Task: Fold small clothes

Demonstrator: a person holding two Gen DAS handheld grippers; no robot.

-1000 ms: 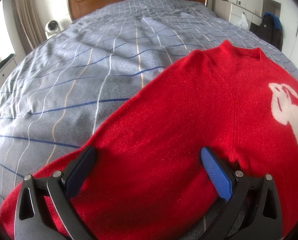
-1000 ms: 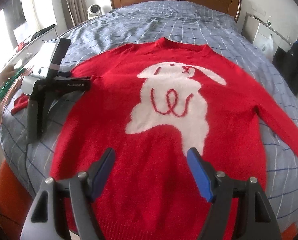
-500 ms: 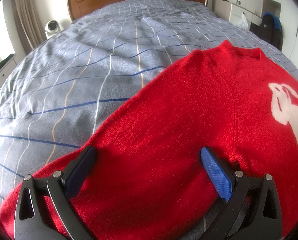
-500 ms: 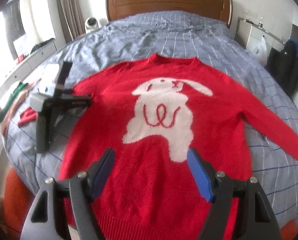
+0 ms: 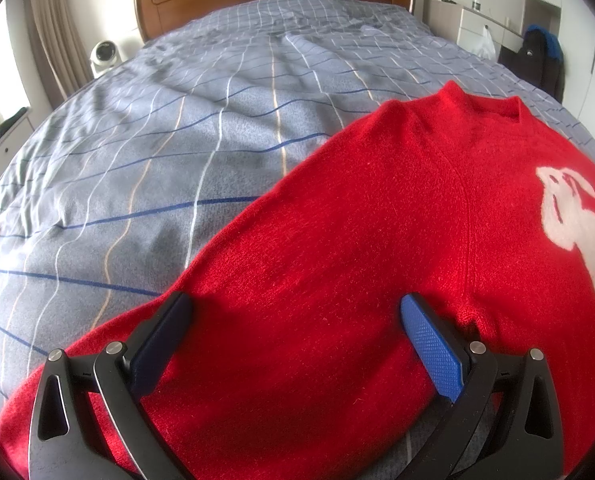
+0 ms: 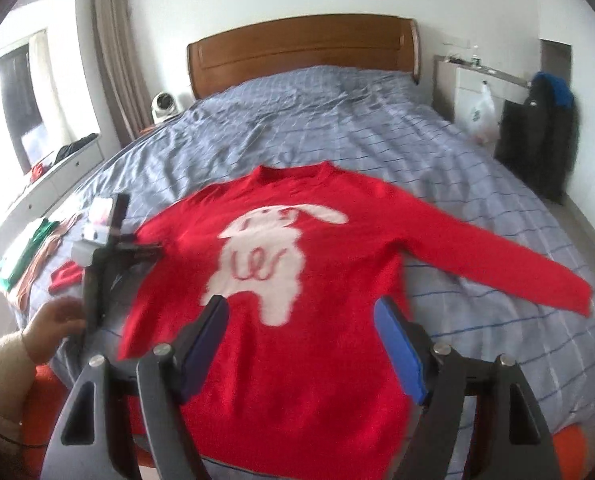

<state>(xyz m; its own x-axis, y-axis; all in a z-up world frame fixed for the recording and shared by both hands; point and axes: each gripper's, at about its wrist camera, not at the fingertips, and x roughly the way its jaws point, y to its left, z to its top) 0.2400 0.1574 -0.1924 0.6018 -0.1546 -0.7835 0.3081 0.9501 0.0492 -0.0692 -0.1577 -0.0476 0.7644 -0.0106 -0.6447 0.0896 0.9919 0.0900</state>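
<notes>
A red sweater (image 6: 325,280) with a white dog picture lies flat, front up, on the bed, both sleeves spread out. My left gripper (image 5: 293,316) is open and rests over the sweater's left sleeve (image 5: 337,280). It also shows in the right wrist view (image 6: 149,248), lying on that sleeve with a hand (image 6: 53,324) at its handle. My right gripper (image 6: 301,320) is open and empty, raised above the sweater's lower half.
The bed (image 6: 337,120) has a grey-blue checked cover and a wooden headboard (image 6: 301,52). Folded green and brown clothes (image 6: 33,248) lie at the bed's left edge. A nightstand (image 6: 473,92) and a dark jacket (image 6: 537,144) stand at the right. A white fan (image 6: 163,106) sits at the back left.
My right gripper has lifted and pulled back from the sweater, so more of the bed and room shows. A hand has come to the left gripper's handle. The left gripper has not moved.
</notes>
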